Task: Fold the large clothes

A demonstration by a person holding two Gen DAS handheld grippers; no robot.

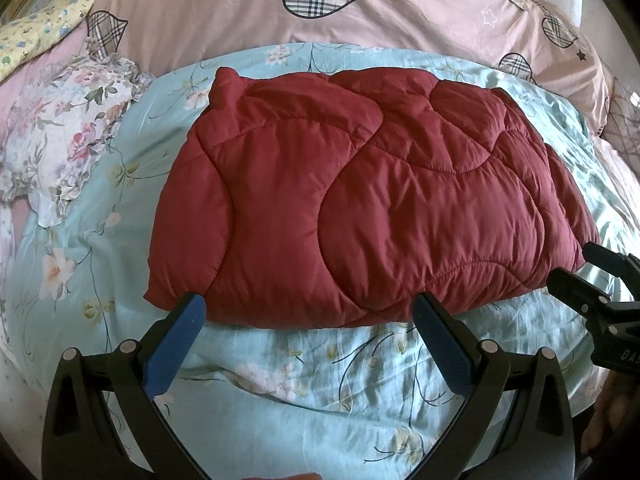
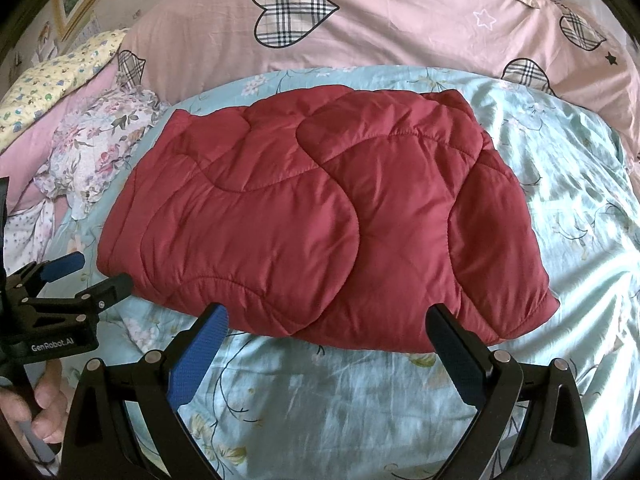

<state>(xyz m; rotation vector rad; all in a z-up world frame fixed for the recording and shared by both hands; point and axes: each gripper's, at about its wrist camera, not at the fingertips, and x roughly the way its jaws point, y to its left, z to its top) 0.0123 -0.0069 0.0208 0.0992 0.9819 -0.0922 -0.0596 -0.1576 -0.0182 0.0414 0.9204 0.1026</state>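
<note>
Garment: my red quilted jacket (image 1: 360, 200) lies folded into a compact bundle on the bed's floral sheet (image 1: 280, 380).
Left tongs (image 1: 308, 312): spread wide, gripping nothing, poised at the near edge.
Right tongs (image 2: 326, 322): likewise spread and empty, so the bundle can settle undisturbed.
Judgement: folding looks nearly finished.

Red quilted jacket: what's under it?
The red quilted jacket lies folded on the light-blue floral sheet, which shows all around its edges. Whatever is tucked inside the fold or directly beneath it is covered.
</note>
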